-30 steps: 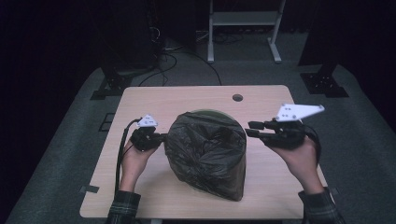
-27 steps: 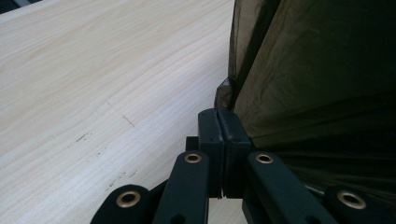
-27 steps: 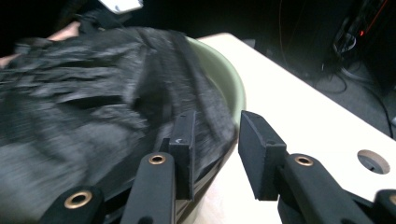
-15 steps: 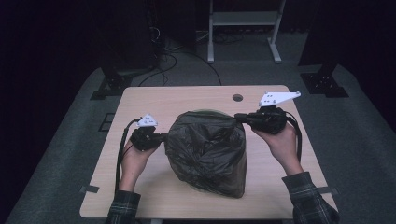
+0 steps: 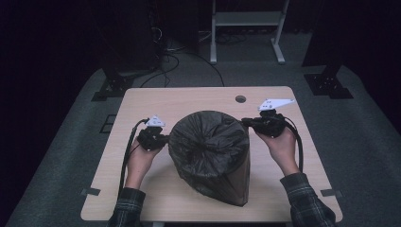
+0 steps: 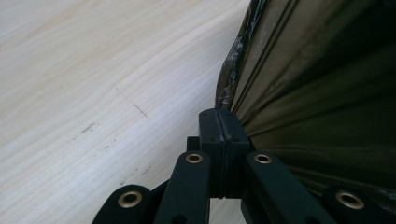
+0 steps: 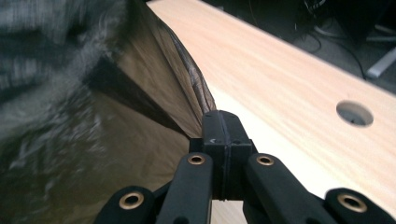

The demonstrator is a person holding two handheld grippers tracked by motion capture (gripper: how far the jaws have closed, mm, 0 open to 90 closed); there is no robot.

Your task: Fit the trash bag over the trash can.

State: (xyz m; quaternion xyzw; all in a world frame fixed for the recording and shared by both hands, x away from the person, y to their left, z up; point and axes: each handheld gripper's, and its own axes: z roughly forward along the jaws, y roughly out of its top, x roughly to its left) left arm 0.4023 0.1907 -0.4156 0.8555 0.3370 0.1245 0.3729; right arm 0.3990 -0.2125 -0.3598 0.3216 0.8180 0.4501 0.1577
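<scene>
Standing between both tools, bag (image 5: 209, 151) pinched each side.

Each hand carries a black two-jaw gripper. The left gripper (image 5: 163, 138) and the right gripper (image 5: 246, 122) both wear a pale grey three-cornered plate on top, dotted with small holes, and each trails a black cable back along the forearm. Up close, the jaws are matte black linkage bars with brass-ringed pivot holes and blocky black pads. The person wears dark plaid sleeves (image 5: 302, 201).
</scene>
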